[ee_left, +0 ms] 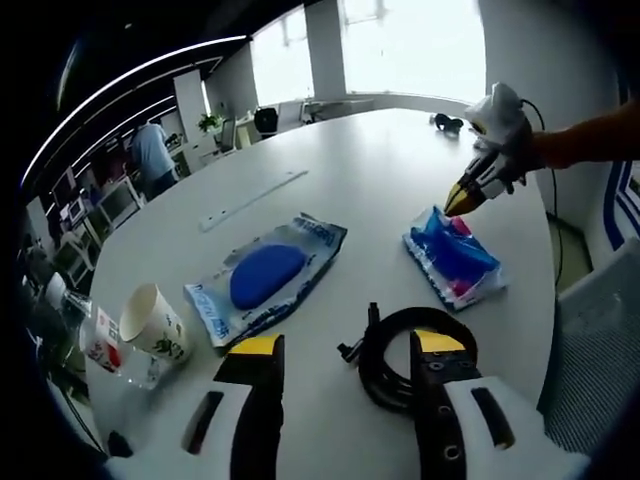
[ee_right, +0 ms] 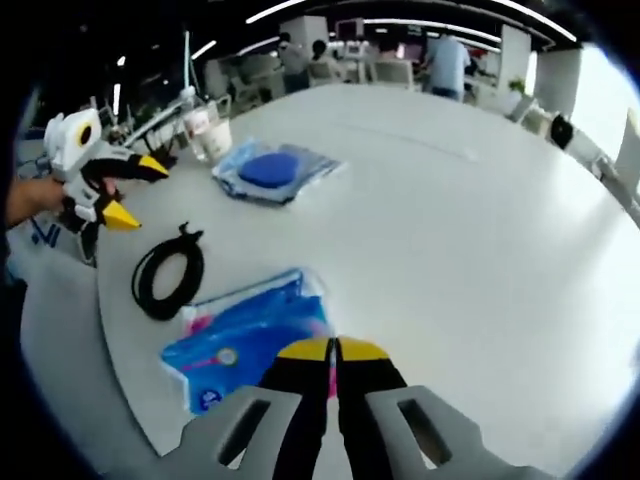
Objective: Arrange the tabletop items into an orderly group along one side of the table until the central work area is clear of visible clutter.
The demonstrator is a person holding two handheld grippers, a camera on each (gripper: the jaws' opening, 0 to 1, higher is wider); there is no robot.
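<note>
My left gripper [ee_left: 348,345] is open above the near table edge, with a black coiled cable [ee_left: 395,350] lying between and just beyond its jaws. A clear bag holding a blue pad [ee_left: 265,275] lies ahead on the left, and a blue and pink packet [ee_left: 455,255] lies flat on the right. My right gripper [ee_left: 458,203] is shut, its yellow tips at the packet's far corner. In the right gripper view its jaws [ee_right: 335,350] meet at the packet's [ee_right: 245,345] edge, and a pinch on the wrapper cannot be made out. The cable [ee_right: 168,270] and the left gripper [ee_right: 138,190] are further left.
A paper cup [ee_left: 155,322] lies tipped beside a clear plastic cup [ee_left: 100,345] at the left table edge. A long pale strip [ee_left: 250,200] and a small black object [ee_left: 447,122] lie farther along the white table [ee_left: 380,170]. A person [ee_left: 152,155] stands beyond.
</note>
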